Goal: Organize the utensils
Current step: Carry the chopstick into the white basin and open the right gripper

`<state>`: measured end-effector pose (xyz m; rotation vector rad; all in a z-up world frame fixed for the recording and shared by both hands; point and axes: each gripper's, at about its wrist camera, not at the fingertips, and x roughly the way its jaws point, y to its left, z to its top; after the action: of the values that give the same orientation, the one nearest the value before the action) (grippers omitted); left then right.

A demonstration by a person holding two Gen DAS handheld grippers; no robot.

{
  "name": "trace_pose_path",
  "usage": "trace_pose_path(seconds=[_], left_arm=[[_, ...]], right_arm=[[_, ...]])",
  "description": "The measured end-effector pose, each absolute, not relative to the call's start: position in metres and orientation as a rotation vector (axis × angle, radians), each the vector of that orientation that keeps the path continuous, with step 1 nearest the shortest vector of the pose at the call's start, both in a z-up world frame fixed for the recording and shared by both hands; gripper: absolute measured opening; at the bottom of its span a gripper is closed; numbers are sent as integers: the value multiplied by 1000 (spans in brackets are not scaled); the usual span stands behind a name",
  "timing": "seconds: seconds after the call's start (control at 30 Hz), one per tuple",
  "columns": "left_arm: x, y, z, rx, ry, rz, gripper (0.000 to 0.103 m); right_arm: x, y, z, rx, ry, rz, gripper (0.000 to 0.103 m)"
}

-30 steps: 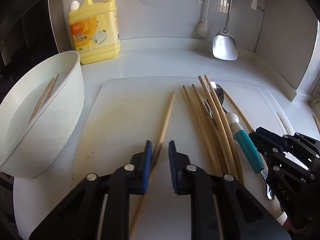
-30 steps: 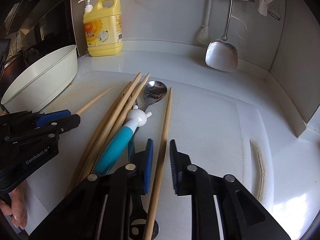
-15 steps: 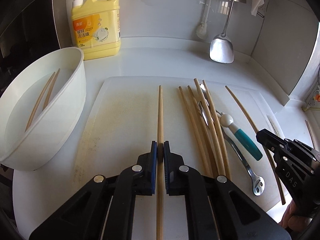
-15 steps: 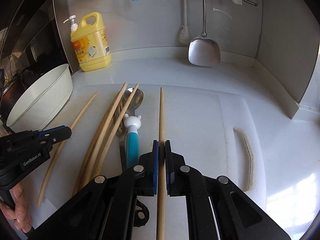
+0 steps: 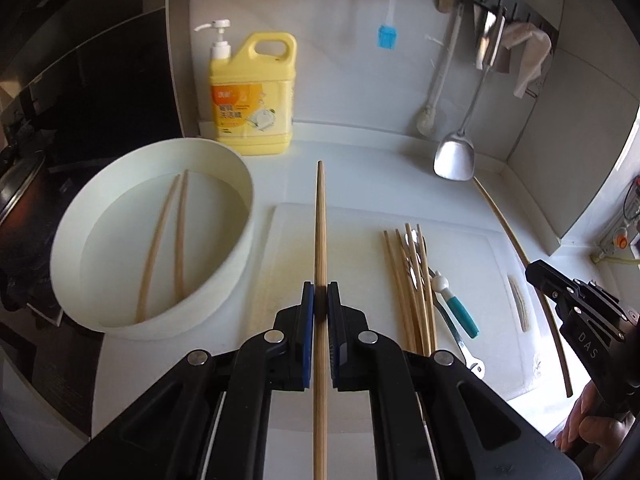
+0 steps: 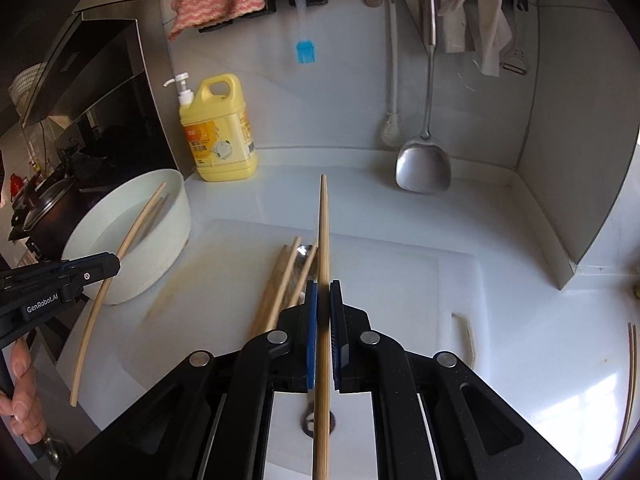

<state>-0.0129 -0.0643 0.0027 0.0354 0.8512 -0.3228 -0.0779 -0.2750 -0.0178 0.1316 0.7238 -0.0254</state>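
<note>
Left tongs [image 5: 320, 300] clamped tight on one bamboo chopstick [image 5: 320, 216], gripped partway along its length, shaft running straight out ahead and back under the camera, lifted clear of the cutting board [image 5: 360, 220]. Right tongs [image 6: 323, 304] same deal: pinched shut on a second chopstick [image 6: 324, 224], also held off the board. From the right wrist view the left tongs show at the left edge with their chopstick crossing in front of the white basin [image 6: 160, 240]; a hand [image 6: 24, 392] grips that handle.

White basin [image 5: 240, 216] sits on the desk [image 5: 360, 168] just left of the board, two chopsticks [image 5: 168, 240] lying inside it, side by side.

Remaining pile on the board: a bundle of chopsticks [image 5: 404, 280] lying roughly parallel, with a metal spoon [image 5: 416, 244] among them and a teal-handled utensil [image 5: 460, 312] with a white knob end just to their right. Metal handle with a hole pokes out at the near end of the pile, can't tell which piece it belongs to.

Yellow dish soap jug [image 5: 254, 96] with pump stands at the back wall behind the basin. Steel spatula [image 5: 456, 156] and blue silicone brush [image 5: 387, 36] hang from the wall rail.
</note>
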Motion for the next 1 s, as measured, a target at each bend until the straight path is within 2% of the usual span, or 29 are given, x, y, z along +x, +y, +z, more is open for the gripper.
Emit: trace_pose_path(seconds=[0.17, 0.4, 0.7, 1.0], left_arm=[[1, -9, 33, -2, 811, -251, 7], [56, 73, 38, 18, 812, -221, 7], [133, 133, 9, 52, 880, -307, 7], [173, 144, -32, 30, 970, -319, 7]], right_arm=[[-51, -227, 14, 109, 696, 57, 6], [10, -135, 31, 130, 666, 126, 6], [99, -36, 5, 213, 736, 126, 6], [152, -3, -39, 217, 890, 120, 6]])
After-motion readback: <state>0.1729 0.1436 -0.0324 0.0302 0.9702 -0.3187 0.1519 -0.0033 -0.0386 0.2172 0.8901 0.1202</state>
